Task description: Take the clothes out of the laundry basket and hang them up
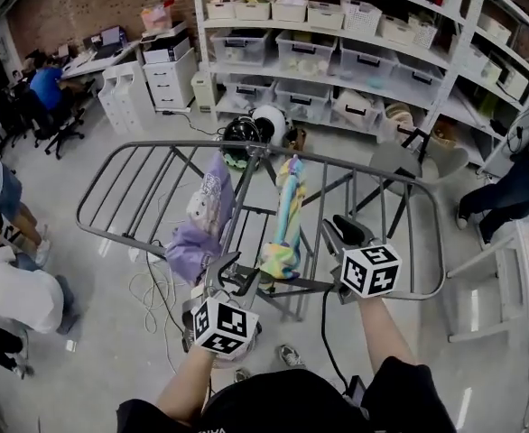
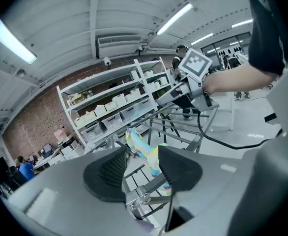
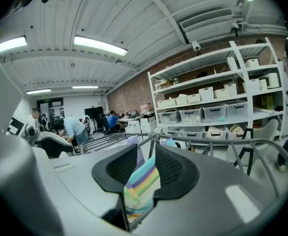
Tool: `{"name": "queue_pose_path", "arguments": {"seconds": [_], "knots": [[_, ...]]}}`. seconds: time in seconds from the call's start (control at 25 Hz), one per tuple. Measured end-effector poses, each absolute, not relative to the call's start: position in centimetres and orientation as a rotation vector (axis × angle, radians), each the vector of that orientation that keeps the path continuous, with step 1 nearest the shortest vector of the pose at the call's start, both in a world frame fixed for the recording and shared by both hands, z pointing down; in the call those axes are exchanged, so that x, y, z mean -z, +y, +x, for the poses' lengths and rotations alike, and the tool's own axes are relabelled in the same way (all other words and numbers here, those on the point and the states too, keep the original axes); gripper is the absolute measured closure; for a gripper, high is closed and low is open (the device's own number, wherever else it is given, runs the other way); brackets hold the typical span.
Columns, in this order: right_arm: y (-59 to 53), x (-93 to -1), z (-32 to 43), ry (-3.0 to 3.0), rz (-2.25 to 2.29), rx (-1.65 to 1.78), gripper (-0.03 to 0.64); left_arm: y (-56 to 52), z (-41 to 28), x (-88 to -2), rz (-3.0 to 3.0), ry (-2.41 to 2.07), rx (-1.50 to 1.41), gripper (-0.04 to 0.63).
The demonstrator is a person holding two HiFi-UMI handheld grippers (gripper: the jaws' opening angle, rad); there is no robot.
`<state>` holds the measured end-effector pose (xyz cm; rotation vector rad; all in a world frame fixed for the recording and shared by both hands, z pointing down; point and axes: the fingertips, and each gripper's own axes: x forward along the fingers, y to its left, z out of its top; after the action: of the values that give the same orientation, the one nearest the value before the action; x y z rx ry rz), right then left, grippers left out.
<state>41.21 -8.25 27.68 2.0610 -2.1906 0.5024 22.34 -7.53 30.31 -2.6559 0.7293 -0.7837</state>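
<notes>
Left gripper [image 1: 233, 271] jaws stand released and empty; right gripper [image 1: 341, 230] jaws are likewise apart, grasping nothing. Just ahead, a striped garment [image 1: 283, 228] and a lilac garment [image 1: 199, 233] hang over the grey drying rack [image 1: 174, 144].

The person wore a black short-sleeved top [image 1: 292, 404]. The left gripper [image 1: 231, 273], at seven o'clock, and the right gripper [image 1: 341, 233], at four o'clock, were grey with black ribbed pads [image 3: 122, 166]. Each bore a white cube [image 1: 370, 270] of black square markers. A black cable [image 1: 326, 332] trailed from the right one.
</notes>
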Motion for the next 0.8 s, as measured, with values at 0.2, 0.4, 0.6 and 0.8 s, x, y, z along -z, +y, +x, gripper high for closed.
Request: {"name": "queue_pose_path", "arguments": {"seconds": [0.2, 0.4, 0.6, 0.8], "knots": [[-3.8, -25.8, 37.2, -2.18, 2.227, -0.465, 0.509, -7.4, 18.8, -28.1, -2.681, 0.71, 0.65, 0.42], [-0.3, -24.5, 32.1, -2.161, 2.309, -0.392, 0.512, -6.7, 14.7, -27.5, -2.719, 0.692, 0.561, 0.42], [2.8, -25.0, 27.5, -2.138, 2.345, -0.375, 0.514, -5.0, 11.2, -27.8, -2.768, 0.667, 0.478, 0.42], [5.7, -25.0, 24.8, -2.111, 2.362, -0.379, 0.518, -3.4, 9.2, -27.0, -2.829, 0.655, 0.409, 0.42]]}}
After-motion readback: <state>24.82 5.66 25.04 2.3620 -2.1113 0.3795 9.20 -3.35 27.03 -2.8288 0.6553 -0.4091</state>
